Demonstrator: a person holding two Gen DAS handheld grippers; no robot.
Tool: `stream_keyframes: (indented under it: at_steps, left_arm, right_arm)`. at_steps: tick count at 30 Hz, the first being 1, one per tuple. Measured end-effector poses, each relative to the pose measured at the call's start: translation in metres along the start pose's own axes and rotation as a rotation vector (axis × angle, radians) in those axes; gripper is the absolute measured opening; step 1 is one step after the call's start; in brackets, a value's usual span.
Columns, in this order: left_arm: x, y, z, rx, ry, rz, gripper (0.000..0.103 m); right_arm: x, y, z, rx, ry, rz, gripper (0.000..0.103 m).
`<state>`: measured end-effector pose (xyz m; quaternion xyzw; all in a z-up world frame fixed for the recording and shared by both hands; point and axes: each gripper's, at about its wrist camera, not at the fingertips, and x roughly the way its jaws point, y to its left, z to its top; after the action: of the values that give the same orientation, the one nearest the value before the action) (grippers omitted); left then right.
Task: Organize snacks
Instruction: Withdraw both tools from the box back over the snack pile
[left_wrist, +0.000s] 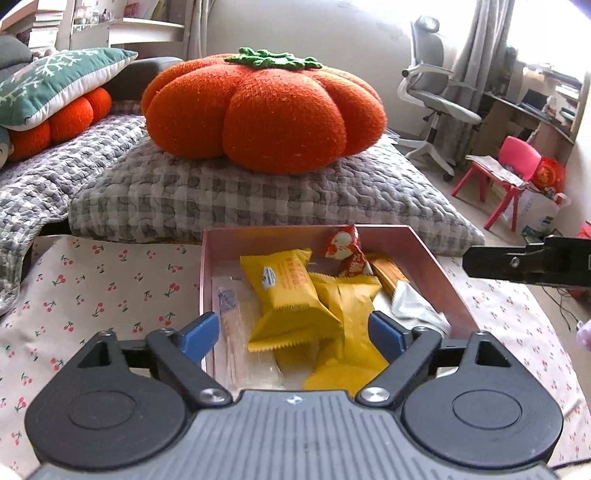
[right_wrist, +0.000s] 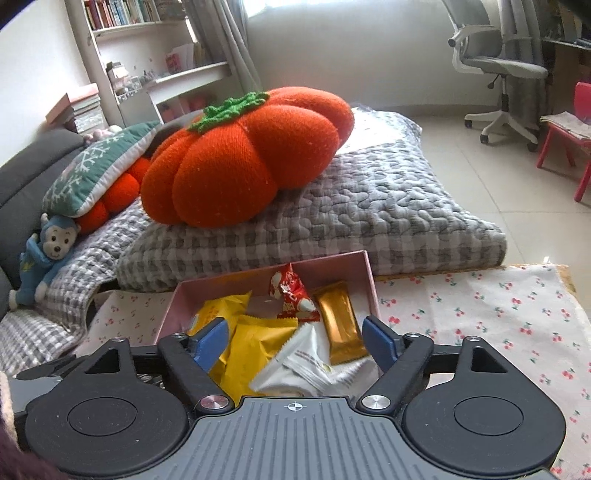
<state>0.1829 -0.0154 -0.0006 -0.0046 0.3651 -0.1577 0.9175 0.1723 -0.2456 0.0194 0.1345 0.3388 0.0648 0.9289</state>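
Observation:
A pink box on a cherry-print cloth holds several snack packets: yellow packets, a red-and-white packet, a gold bar, a silver-white packet and a clear-wrapped one. My left gripper is open and empty, hovering over the box's near end. My right gripper is open and empty above the same box, over the yellow packets, white packet and gold bar. Its finger also shows at the right of the left wrist view.
The cherry-print cloth covers the surface around the box. Behind stands a grey checked cushion with an orange pumpkin pillow on top. A sofa with pillows and a blue monkey toy is at left; an office chair and red chair are at right.

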Motion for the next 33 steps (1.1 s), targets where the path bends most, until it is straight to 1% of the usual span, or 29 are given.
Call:
stream_keyframes:
  at_steps: [7, 11, 14, 18, 26, 30, 33]
  left_arm:
    - [-0.018, -0.009, -0.012, 0.042, 0.003, 0.001, 0.096]
    - [-0.026, -0.014, -0.02, 0.061, 0.007, -0.007, 0.099]
    - [-0.032, -0.017, -0.028, 0.081, 0.008, -0.01, 0.101]
    - [-0.039, -0.019, -0.039, 0.108, 0.014, -0.009, 0.102]
    - [-0.048, -0.021, -0.058, 0.113, 0.021, -0.011, 0.103]
    - [-0.05, -0.025, -0.07, 0.133, 0.036, -0.023, 0.103]
    - [-0.05, -0.026, -0.078, 0.143, 0.039, -0.034, 0.102]
  right_arm:
    - [-0.029, -0.008, -0.016, -0.017, -0.006, 0.001, 0.09]
    - [-0.041, -0.012, -0.027, -0.029, 0.001, 0.004, 0.091]
    - [-0.048, -0.014, -0.038, -0.04, 0.011, 0.004, 0.094]
    - [-0.056, -0.017, -0.054, -0.066, 0.02, 0.003, 0.095]
    - [-0.069, -0.019, -0.08, -0.112, 0.014, -0.003, 0.096]
    - [-0.07, -0.023, -0.096, -0.125, -0.008, -0.017, 0.097]
    - [-0.065, -0.026, -0.105, -0.137, -0.007, -0.037, 0.097]
